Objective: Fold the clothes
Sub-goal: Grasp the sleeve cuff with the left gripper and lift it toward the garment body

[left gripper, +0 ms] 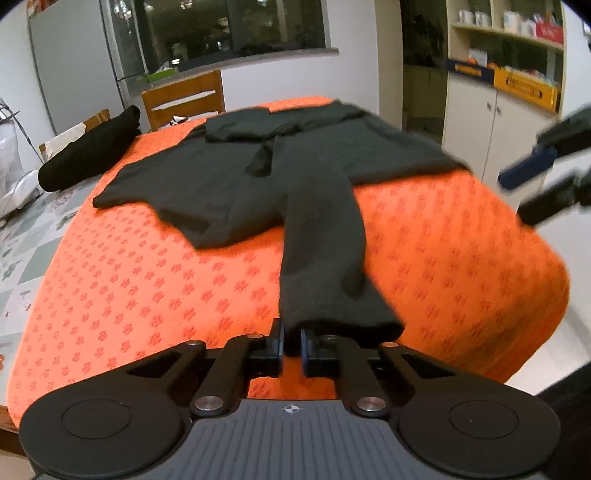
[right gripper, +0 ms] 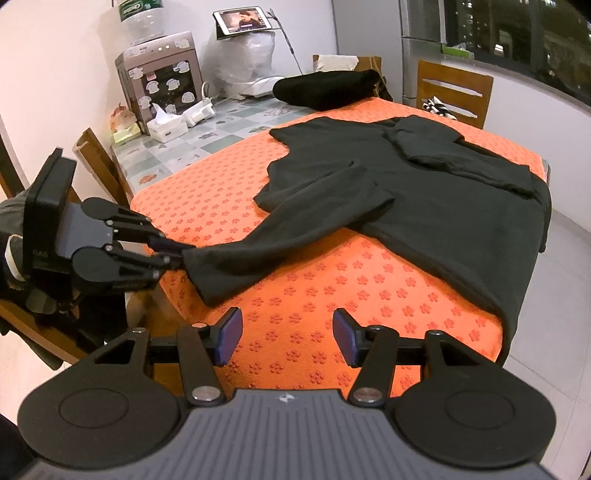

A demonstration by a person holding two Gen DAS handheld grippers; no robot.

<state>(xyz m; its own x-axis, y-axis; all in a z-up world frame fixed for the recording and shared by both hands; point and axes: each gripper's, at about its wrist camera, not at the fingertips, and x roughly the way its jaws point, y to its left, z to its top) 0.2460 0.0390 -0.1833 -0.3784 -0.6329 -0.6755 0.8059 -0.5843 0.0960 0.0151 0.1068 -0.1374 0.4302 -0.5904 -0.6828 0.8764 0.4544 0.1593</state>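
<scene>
At the lower centre of its own view, the left gripper (left gripper: 291, 349) pinches the cuff of the black sweater's sleeve (left gripper: 321, 258). The right gripper (right gripper: 287, 341) gapes wide, holding nothing, over the orange cloth (right gripper: 295, 295). The black sweater (right gripper: 424, 192) sprawls across mid-frame, with a folded black garment (right gripper: 328, 88) at upper centre.

White walls (left gripper: 66, 55) are enclosing the room. A dark window (left gripper: 229, 26) is reflecting indoor light at the far side, above wooden chairs (left gripper: 184, 98). A cream cabinet (left gripper: 495, 122) with open shelves is standing at far right. Pale floor tiles (right gripper: 569, 288) are showing on the right.
</scene>
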